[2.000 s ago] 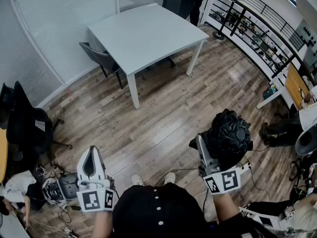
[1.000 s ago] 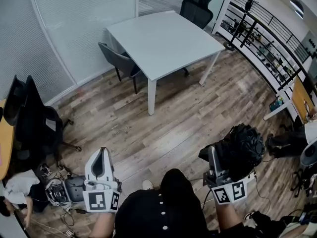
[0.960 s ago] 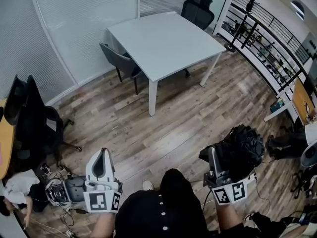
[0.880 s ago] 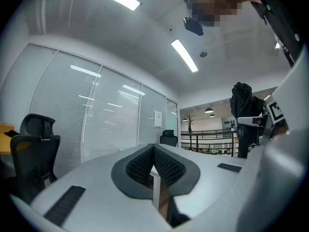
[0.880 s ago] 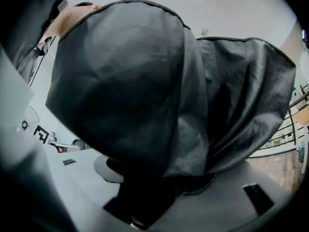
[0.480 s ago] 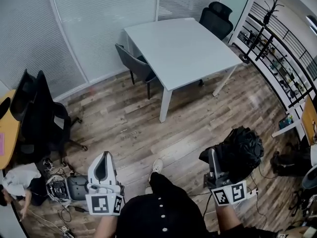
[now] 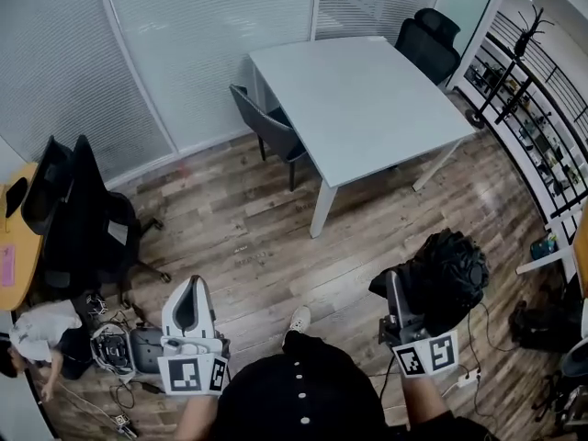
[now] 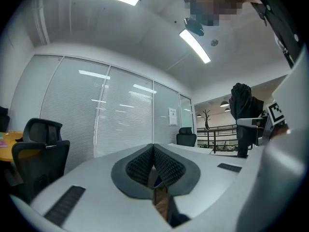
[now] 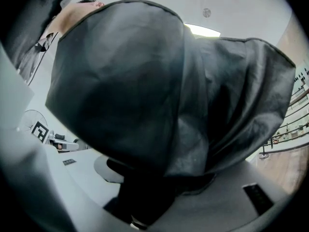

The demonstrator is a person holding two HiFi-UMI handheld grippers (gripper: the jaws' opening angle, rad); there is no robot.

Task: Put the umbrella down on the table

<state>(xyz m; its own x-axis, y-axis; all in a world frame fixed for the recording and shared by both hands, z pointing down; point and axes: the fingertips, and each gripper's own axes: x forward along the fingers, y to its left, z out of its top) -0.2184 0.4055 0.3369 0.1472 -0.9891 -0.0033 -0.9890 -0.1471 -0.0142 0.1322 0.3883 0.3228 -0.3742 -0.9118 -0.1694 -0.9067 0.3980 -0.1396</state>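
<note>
A black folded umbrella [image 7: 445, 270] sits bunched in my right gripper [image 7: 402, 290], which is shut on it at the lower right of the head view. Its dark fabric [image 9: 164, 91] fills the right gripper view and hides the jaw tips [image 9: 159, 180]. My left gripper [image 7: 189, 288] is at the lower left, shut with nothing in it; its ribbed pads [image 8: 145, 164] meet. From the left gripper view the umbrella [image 8: 244, 109] shows at the right. The white square table [image 7: 367, 99] stands ahead, beyond a stretch of wooden floor, with nothing on it.
A dark grey chair [image 7: 266, 127] is tucked at the table's left side and a black office chair [image 7: 432, 39] at its far side. Black chairs [image 7: 83, 219], cabled gear [image 7: 115, 347] and a crouching person [image 7: 37, 333] are at the left. Shelving [image 7: 542, 108] lines the right wall.
The table has come nearer and shifted right in the head view as I walk towards it. Both grippers keep their pose, the right one still holding the umbrella.
</note>
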